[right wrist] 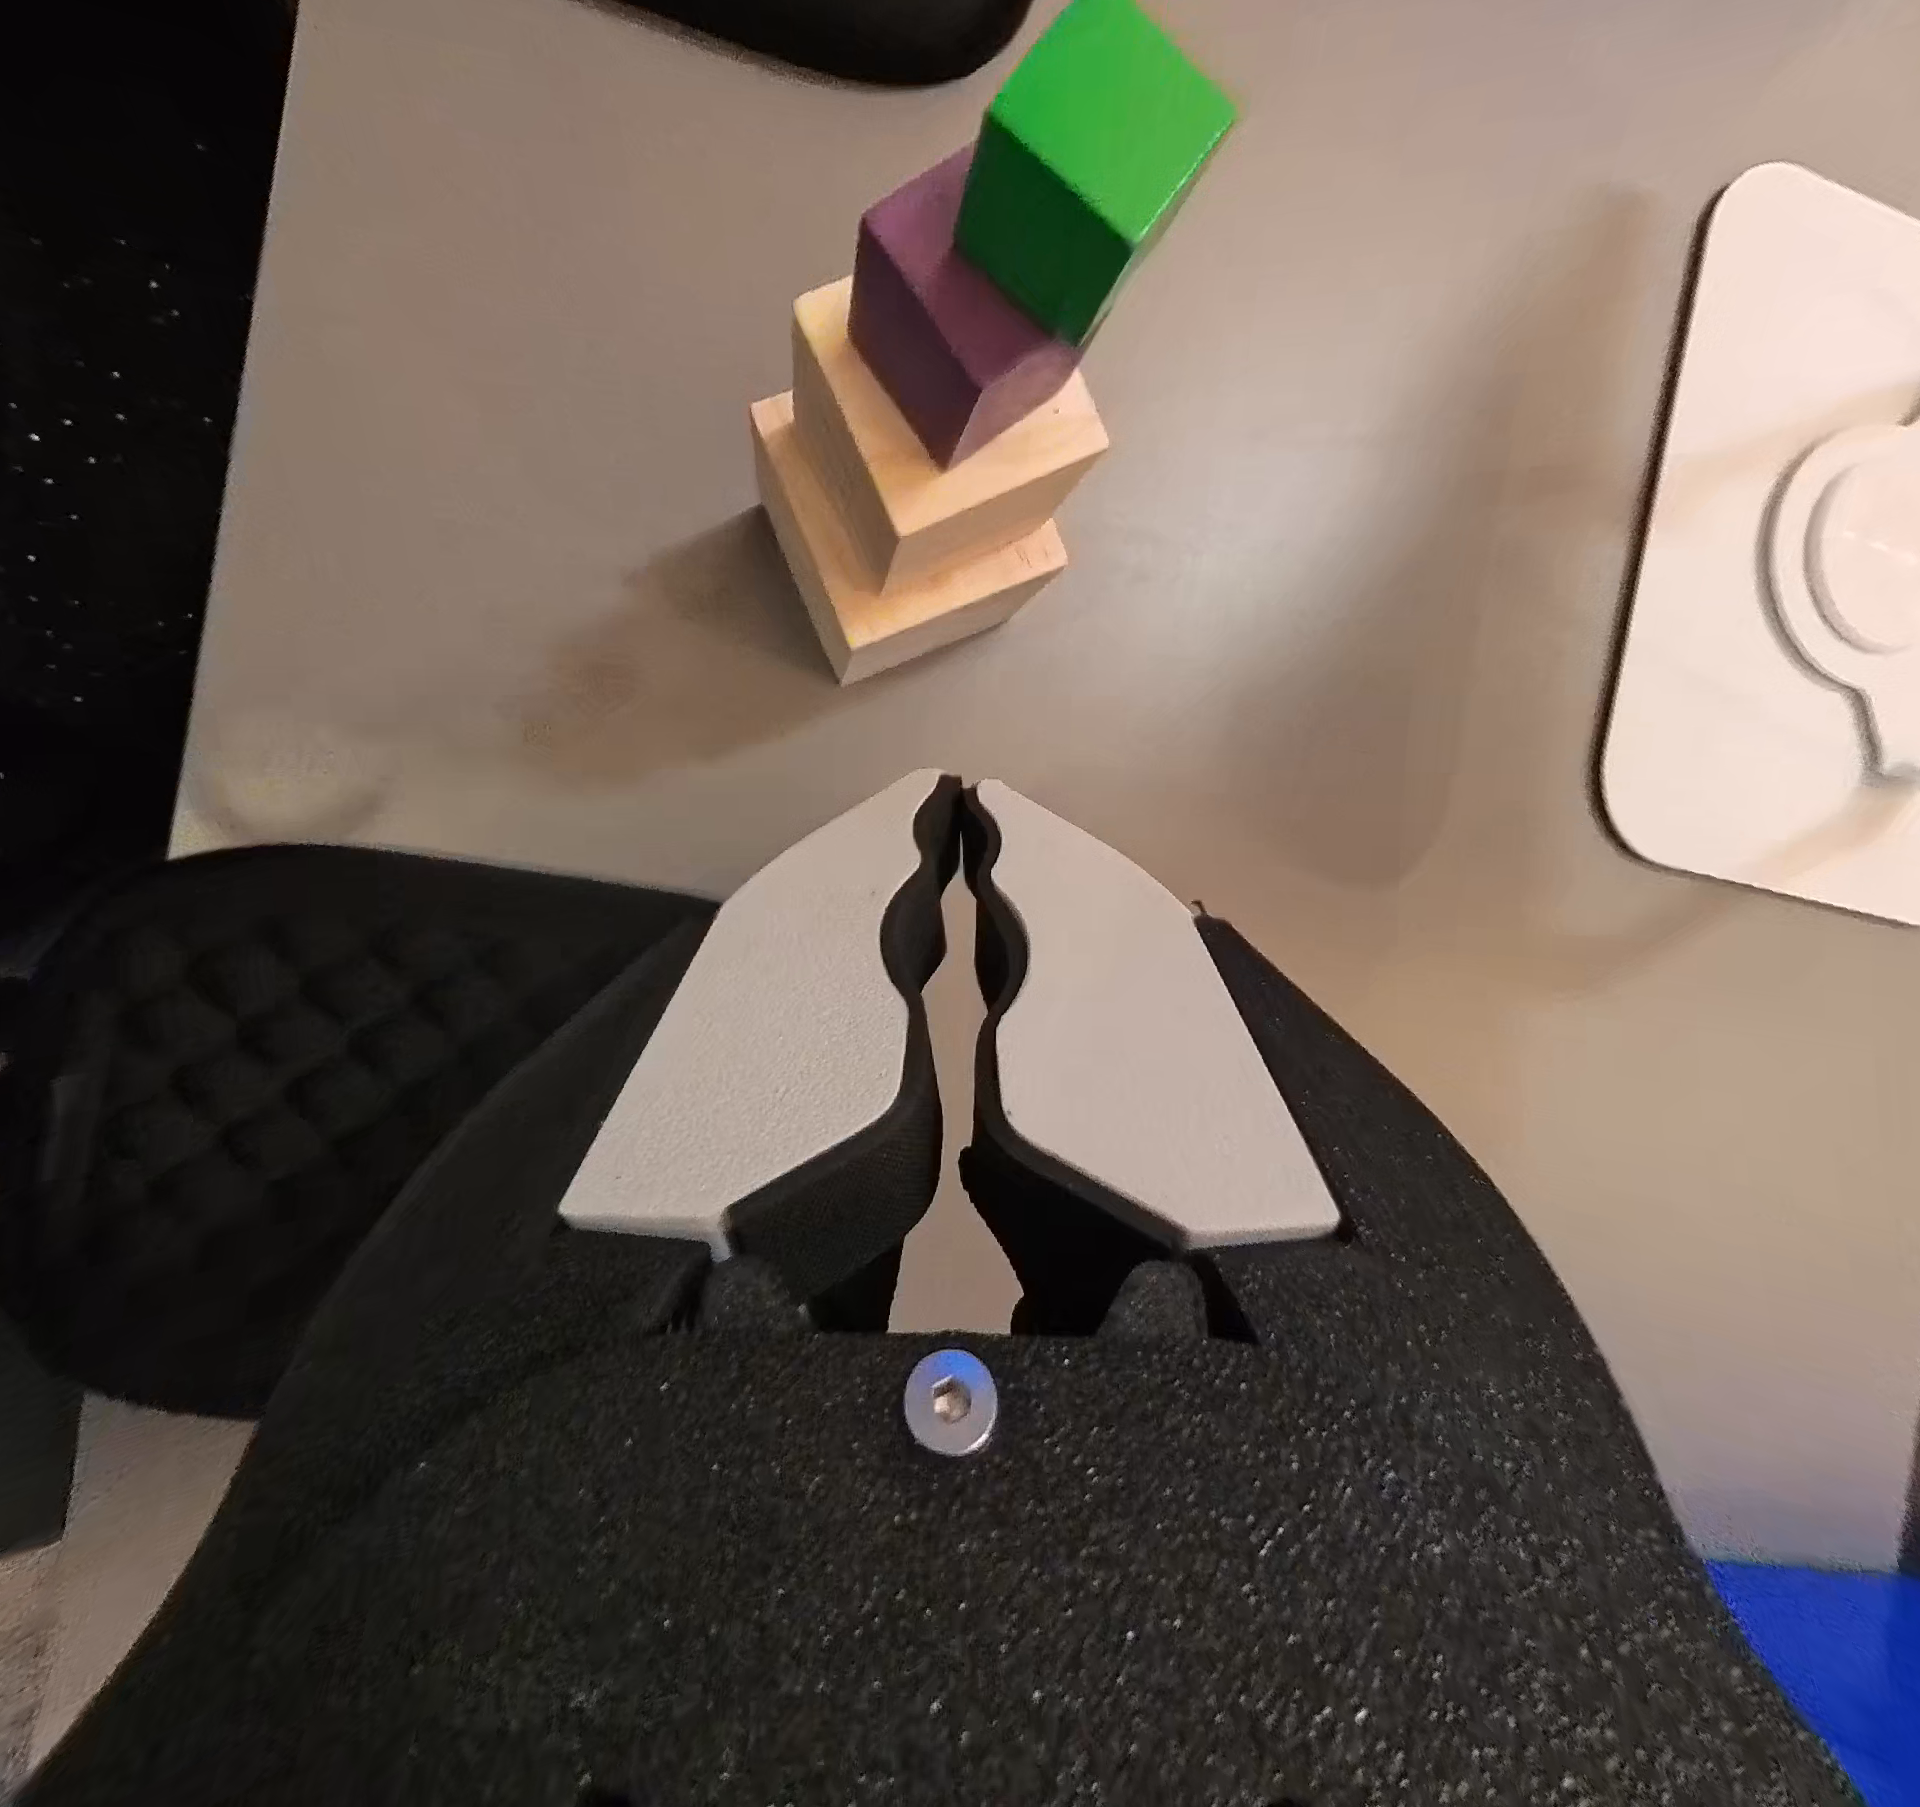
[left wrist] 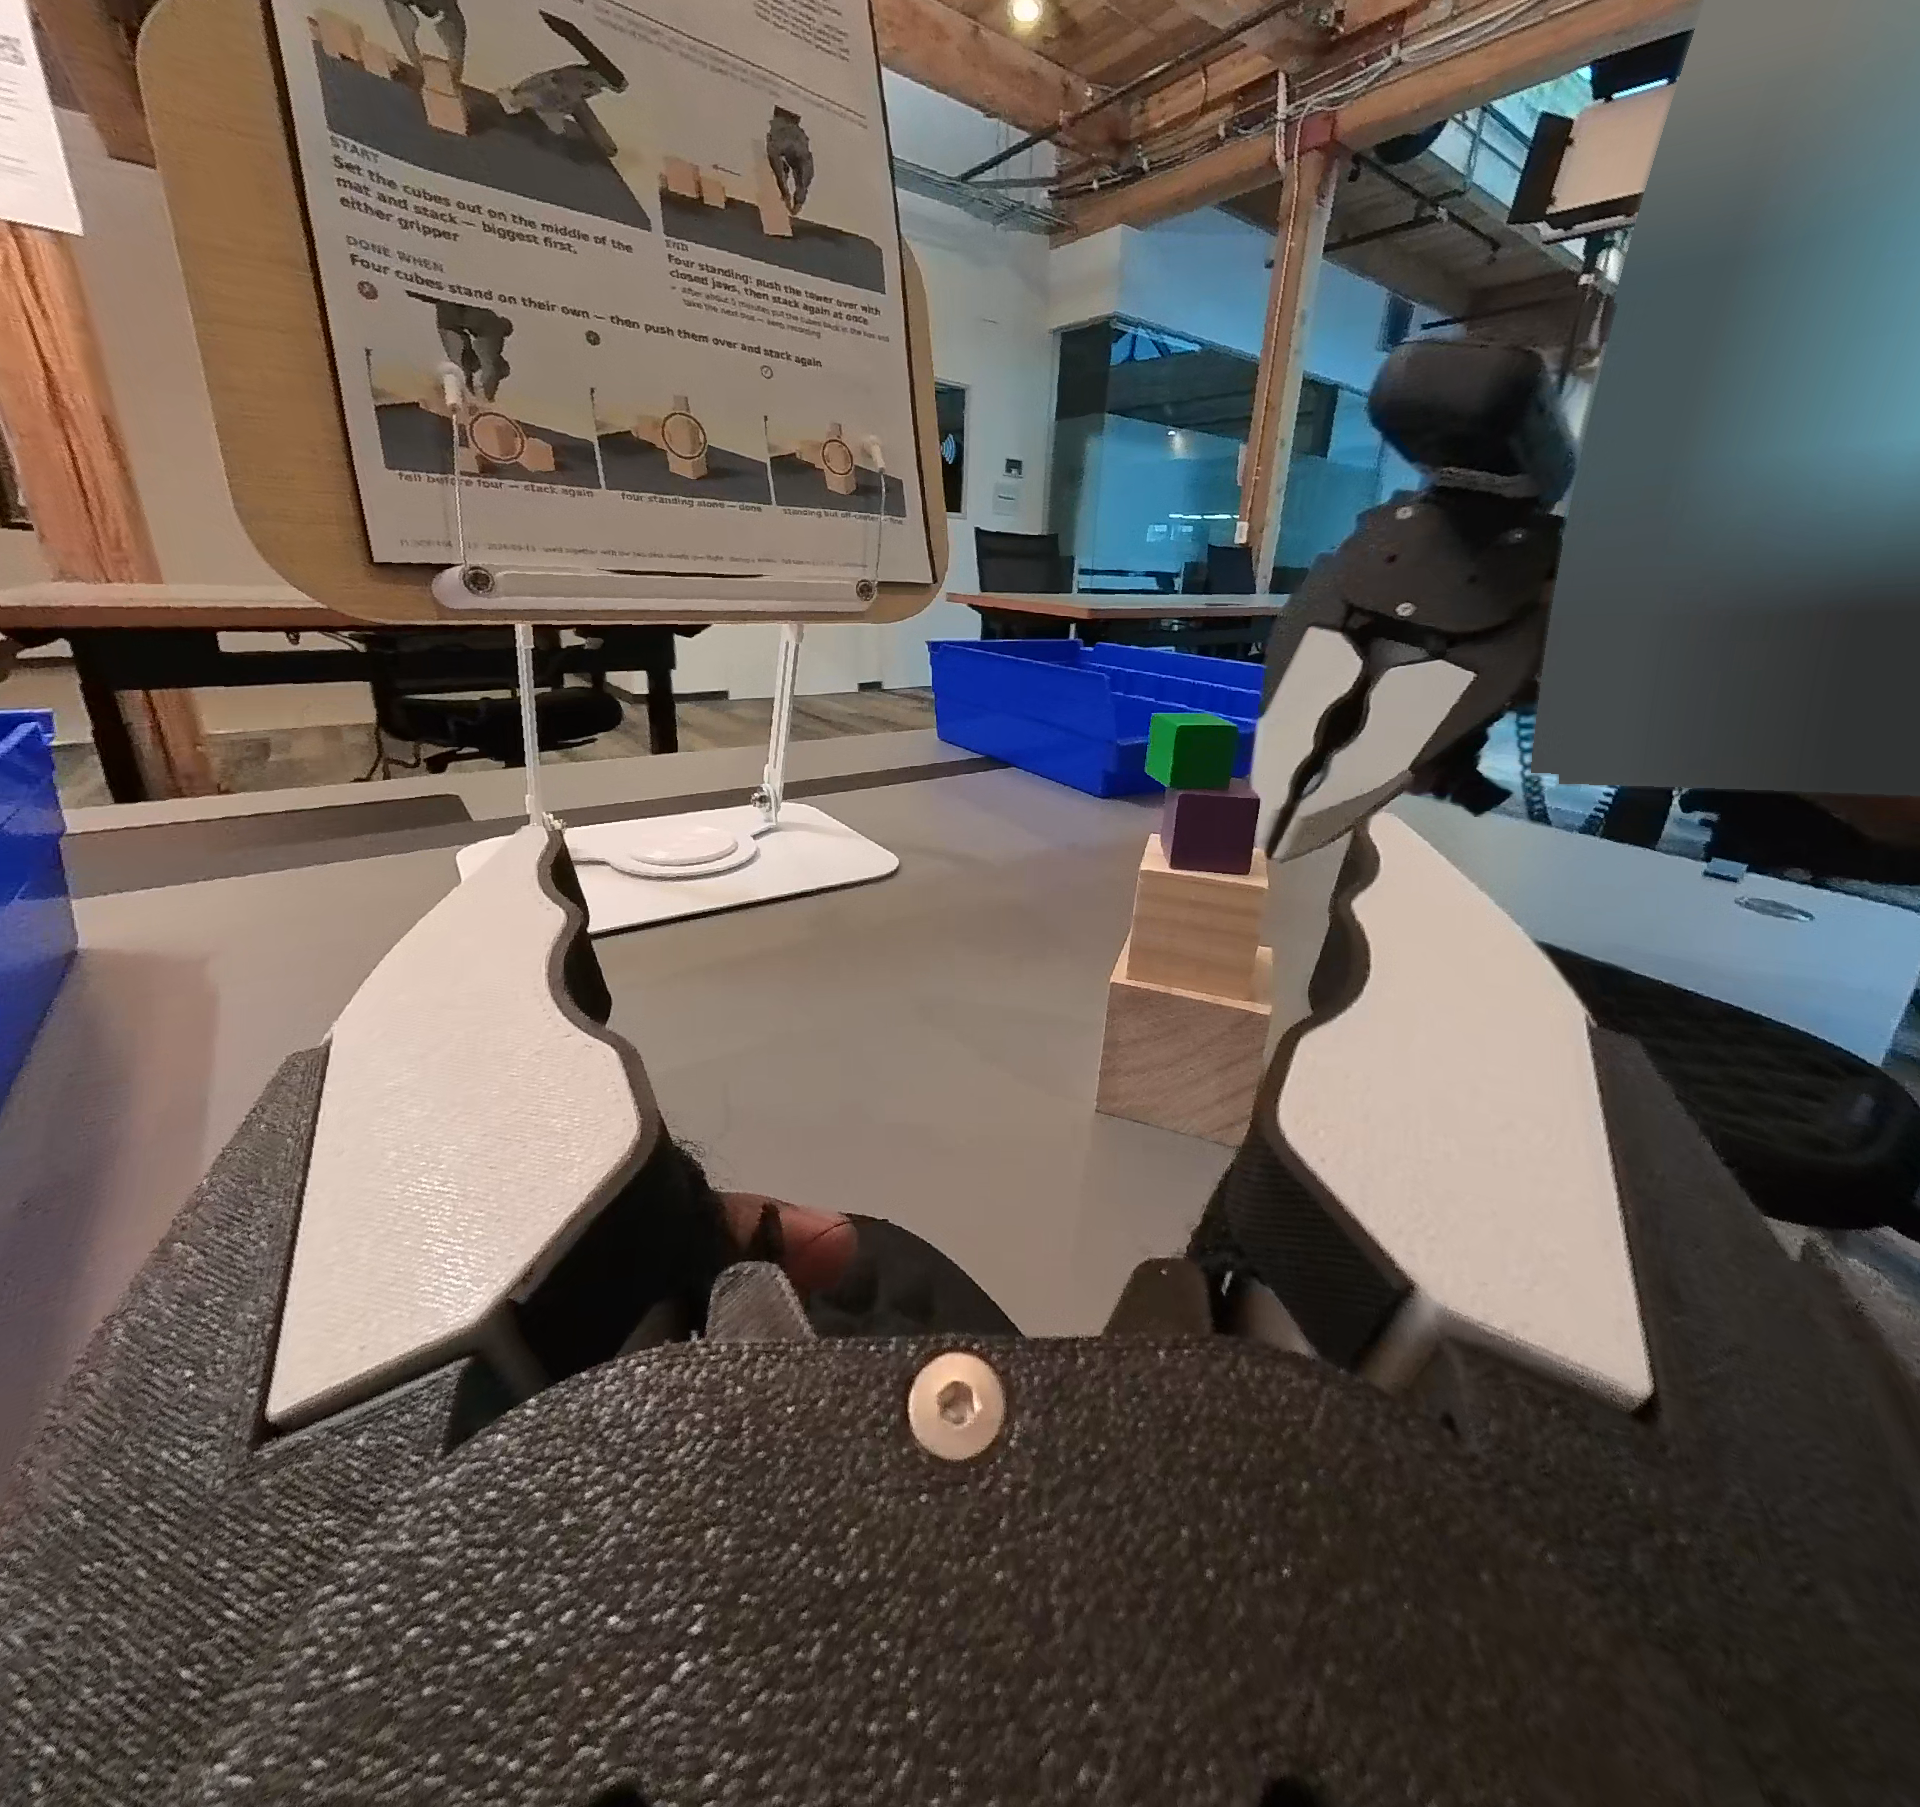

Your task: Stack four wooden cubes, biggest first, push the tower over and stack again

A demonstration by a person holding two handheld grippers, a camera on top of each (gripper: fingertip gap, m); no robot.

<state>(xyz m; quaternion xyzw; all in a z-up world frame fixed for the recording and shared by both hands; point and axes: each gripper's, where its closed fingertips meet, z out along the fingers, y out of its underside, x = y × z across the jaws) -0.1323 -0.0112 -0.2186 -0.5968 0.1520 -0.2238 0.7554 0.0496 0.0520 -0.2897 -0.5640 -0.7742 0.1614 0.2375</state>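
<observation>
A tower of cubes stands on the grey mat (left wrist: 883, 1009): a large wooden cube (right wrist: 914, 583) at the bottom, a smaller wooden cube (right wrist: 966, 469) on it, then a purple cube (right wrist: 935, 344), and a green cube (right wrist: 1091, 157) on top. In the left wrist view the tower is at the right, with the green cube (left wrist: 1192, 749) above the purple one (left wrist: 1210, 830). My left gripper (left wrist: 956, 884) is open wide and empty, low over the mat. My right gripper (right wrist: 961, 791) is shut with nothing between its pads. It also shows in the left wrist view (left wrist: 1309, 801), right next to the purple cube.
A white stand base (left wrist: 727, 853) carries a board with a printed sheet (left wrist: 592, 230) behind the mat. A blue bin (left wrist: 1081, 708) stands behind the tower, another blue bin (left wrist: 31, 874) at the left edge. Black padded cushions (right wrist: 260, 1082) lie by the mat. The left gripper's tips are roughly 20 cm from the right gripper's.
</observation>
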